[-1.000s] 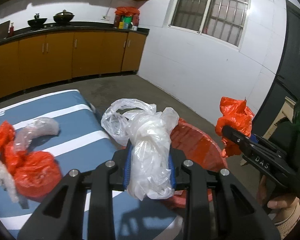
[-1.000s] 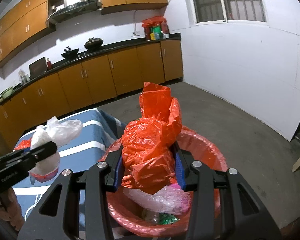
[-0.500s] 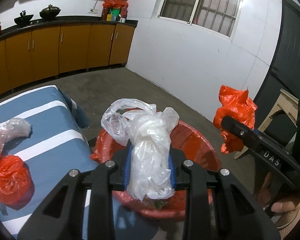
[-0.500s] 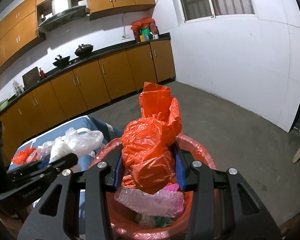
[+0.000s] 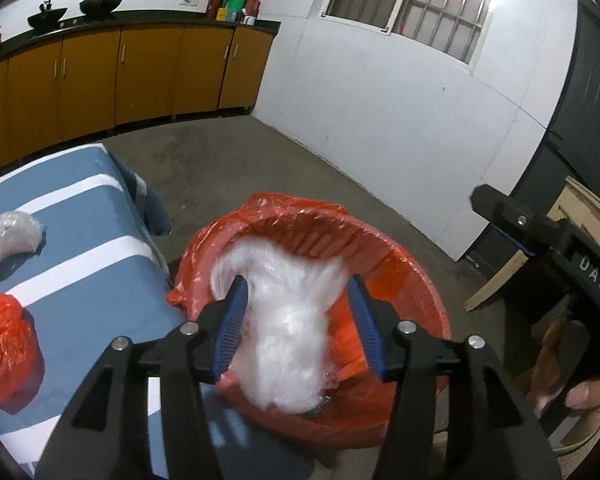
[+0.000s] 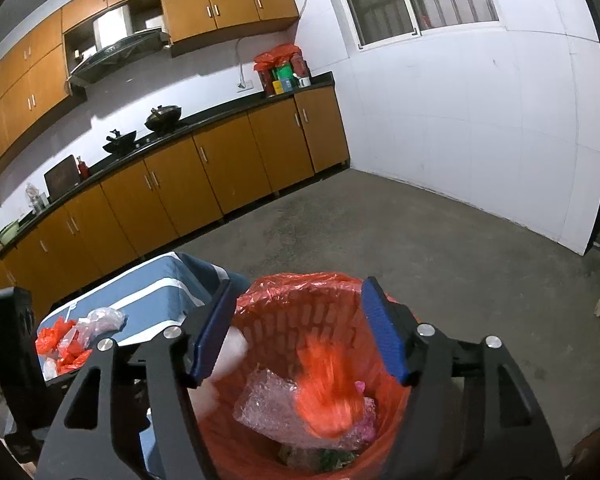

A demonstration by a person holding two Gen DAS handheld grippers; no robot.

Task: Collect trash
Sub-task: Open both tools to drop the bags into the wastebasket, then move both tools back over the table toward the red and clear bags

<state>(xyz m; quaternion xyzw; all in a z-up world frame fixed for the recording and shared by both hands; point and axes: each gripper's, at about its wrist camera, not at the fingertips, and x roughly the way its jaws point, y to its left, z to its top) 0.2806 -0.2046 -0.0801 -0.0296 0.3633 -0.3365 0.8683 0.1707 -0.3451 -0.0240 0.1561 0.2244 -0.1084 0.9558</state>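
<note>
A red bin lined with a red bag [image 5: 416, 280] [image 6: 300, 292] stands on the floor beside the blue striped table. My left gripper [image 5: 298, 320] is open above the bin; a blurred white plastic bag [image 5: 288, 320] falls between its fingers. My right gripper [image 6: 298, 336] is open over the bin; a blurred red plastic bag [image 6: 328, 392] drops onto bubble wrap [image 6: 268, 404] inside. The right gripper's body shows at the right edge of the left wrist view [image 5: 548, 248].
The blue striped table [image 5: 84, 240] [image 6: 156, 292] still holds a red bag [image 5: 4, 340], a clear bag [image 5: 10, 232] and more scraps [image 6: 72, 336]. Wooden cabinets [image 6: 220, 172] line the far wall. A wooden frame [image 5: 512, 272] leans by the dark door.
Both grippers opened over the bin. The white bag left the left gripper and the red bag left the right gripper; both are falling into the bin.
</note>
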